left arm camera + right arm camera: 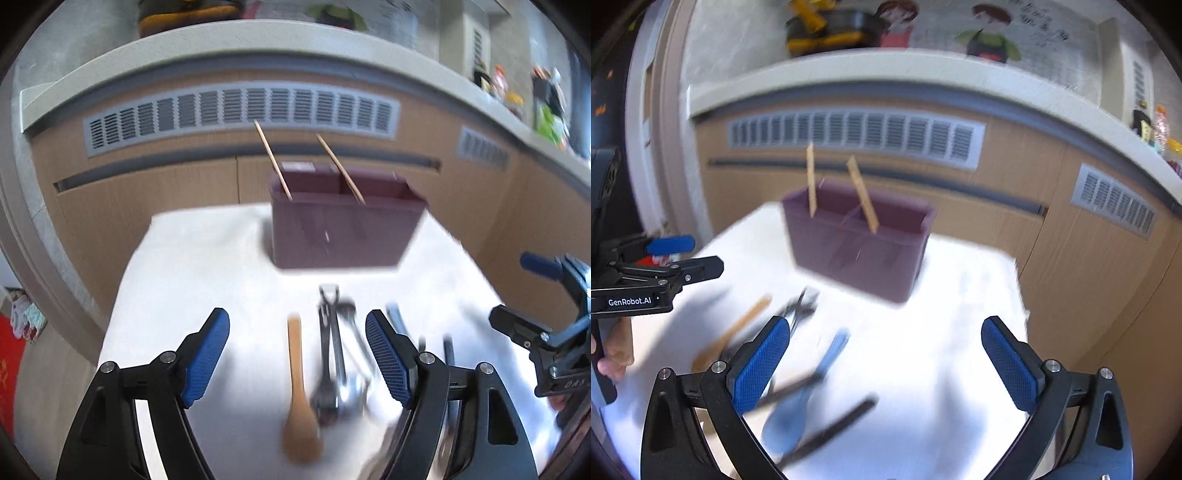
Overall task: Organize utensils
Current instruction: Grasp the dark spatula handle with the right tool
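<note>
- My left gripper (297, 354) is released, jaws apart with nothing clamped; the wooden spoon (300, 387) lies on the white table (192, 266) between its pads, seen from above
- That spoon's long axis runs straight away from me, bowl nearest, handle pointing toward the holder, so it lines up with my left fingers rather than crossing them
- Just right of it lies a heap of metal cutlery (338, 354), forks and spoons overlapping on much the same axis; motion blur keeps me from counting them
- Past the heap, the maroon utensil holder (343, 225) stands upright at the far side of the table, split into two compartments, one chopstick (273, 162) leaning in the left one and another chopstick (340, 169) in the right
- My right gripper (884, 365) is released too, spread wide and empty; a blue spoon (801, 406) and a dark stick-like piece (831, 428), probably a chopstick, lie slantwise below and toward its left pad
- I judge the left hand nearer the wooden spoon and metal heap, the right nearer the blue spoon; the holder is ahead of both
- The only readable writing is "GenRobot.AI", white on the left gripper's black body in the right wrist view
</note>
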Motion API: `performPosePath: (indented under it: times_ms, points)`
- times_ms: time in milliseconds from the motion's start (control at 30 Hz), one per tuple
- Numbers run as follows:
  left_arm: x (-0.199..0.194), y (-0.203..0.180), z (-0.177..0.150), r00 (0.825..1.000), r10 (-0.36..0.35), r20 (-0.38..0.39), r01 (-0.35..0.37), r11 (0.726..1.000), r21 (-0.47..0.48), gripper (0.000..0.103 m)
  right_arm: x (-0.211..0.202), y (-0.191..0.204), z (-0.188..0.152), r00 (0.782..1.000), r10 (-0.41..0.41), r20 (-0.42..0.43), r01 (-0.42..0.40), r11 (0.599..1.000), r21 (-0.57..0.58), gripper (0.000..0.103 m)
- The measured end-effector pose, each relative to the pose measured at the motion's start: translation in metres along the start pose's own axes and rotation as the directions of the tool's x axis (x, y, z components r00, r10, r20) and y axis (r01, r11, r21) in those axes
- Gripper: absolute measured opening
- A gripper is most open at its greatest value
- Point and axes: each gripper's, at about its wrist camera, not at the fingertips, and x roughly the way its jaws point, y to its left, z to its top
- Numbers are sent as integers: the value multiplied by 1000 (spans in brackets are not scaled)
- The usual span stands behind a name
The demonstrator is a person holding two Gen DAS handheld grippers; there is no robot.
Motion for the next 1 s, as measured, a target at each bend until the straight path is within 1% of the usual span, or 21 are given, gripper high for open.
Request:
performPosePath:
  times_ms: [67, 100, 167, 233, 300, 333, 400, 433, 467, 500, 533, 600, 700, 800, 900, 933, 1000]
  points:
    - [-6, -2, -14, 1000, 5, -21, -5, 1000, 30, 78, -1, 10, -13, 998, 5, -57, -7, 999, -34, 103]
    - [-9, -1, -21, 999, 11, -32, -10, 999, 36, 81, -1, 14, -20, 997, 6, -83, -9, 999, -43, 103]
    - [-13, 2, -31, 998, 31, -52, -31, 999, 18, 84, -1, 18, -34, 990, 17, -141, -22, 999, -39, 103]
    - [-18, 5, -41, 997, 34, -68, -35, 999, -6, 85, -4, 21, -50, 981, 52, -188, -54, 998, -8, 103]
    - [-21, 6, -48, 996, 33, -77, -34, 999, -8, 88, -5, 25, -62, 971, 78, -228, -74, 997, 26, 103]
    - [-23, 5, -50, 996, 35, -79, -36, 999, -3, 89, -4, 28, -70, 962, 94, -256, -84, 995, 52, 102]
    - [-25, 3, -56, 996, 37, -82, -35, 999, 19, 89, -2, 35, -81, 946, 125, -300, -101, 990, 95, 92]
    - [-25, 1, -58, 996, 37, -86, -35, 999, 29, 89, 1, 38, -86, 934, 146, -327, -111, 986, 125, 79]
    - [-25, 1, -57, 995, 34, -90, -32, 999, 32, 89, 4, 41, -89, 926, 159, -341, -115, 983, 146, 67]
    - [-25, 0, -57, 995, 33, -93, -30, 999, 30, 89, 9, 44, -90, 919, 165, -357, -111, 980, 165, 64]
    - [-27, 0, -58, 995, 32, -92, -30, 999, 26, 89, 12, 47, -90, 920, 149, -361, -94, 981, 167, 64]
    - [-29, 1, -57, 996, 33, -82, -32, 999, 15, 90, 15, 50, -84, 933, 103, -345, -50, 986, 159, 64]
    - [-34, 3, -57, 997, 34, -67, -35, 999, -3, 92, 26, 46, -77, 933, 78, -350, -13, 982, 186, 64]
    - [-39, 5, -57, 999, 7, -34, -8, 1000, -23, 93, 34, 42, -73, 925, 104, -367, -26, 977, 211, 63]
    - [-42, 7, -57, 1000, -22, -12, 21, 999, -44, 94, 36, 43, -72, 919, 110, -378, -44, 983, 180, 61]
    - [-42, 8, -57, 1000, -27, -1, 27, 999, -41, 93, 35, 43, -72, 918, 113, -379, -52, 985, 166, 59]
    - [-44, 6, -58, 999, -12, 38, 13, 1000, -22, 93, 32, 40, -74, 916, 118, -384, -66, 987, 146, 55]
